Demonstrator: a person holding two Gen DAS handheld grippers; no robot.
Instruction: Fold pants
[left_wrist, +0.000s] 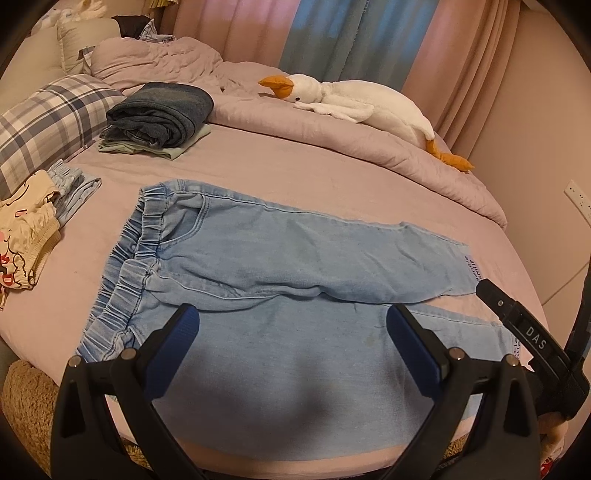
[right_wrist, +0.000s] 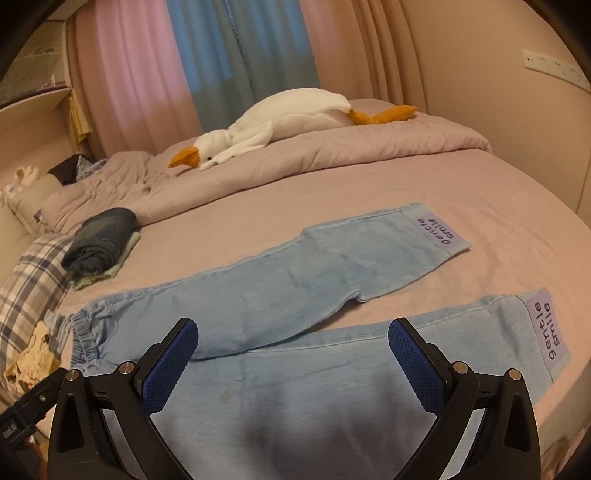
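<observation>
Both claws gape wide with nothing between their fingers: the left gripper (left_wrist: 291, 325) and the right gripper (right_wrist: 293, 338) each hover over the near leg of the pants, black angular frames ending in blue pads (right_wrist: 413, 360) with a fine knurled texture.

Light blue, soft-washed denim pants (left_wrist: 295, 266) lie spread flat along the near edge of the bed (left_wrist: 295, 166), which is covered in a smooth mauve sheet. The gathered elastic waistband (left_wrist: 129, 258) points toward the pillow end, and the two legs diverge in a shallow V toward the foot end. Each cuff bears a rectangular lilac patch (right_wrist: 437, 230) lettered "gentle smile".

Beyond the waistband, at the left edge, sits a crumpled cream printed garment (left_wrist: 26, 236) touching a small pale striped piece. Farther back a dark denim roll (left_wrist: 162, 112) rests on a folded pale green cloth beside a plaid pillow (left_wrist: 48, 118). A rumpled quilted mauve comforter (left_wrist: 332, 122) runs along the far side, carrying a long white plush goose (left_wrist: 354, 101) with orange bill and feet.
</observation>
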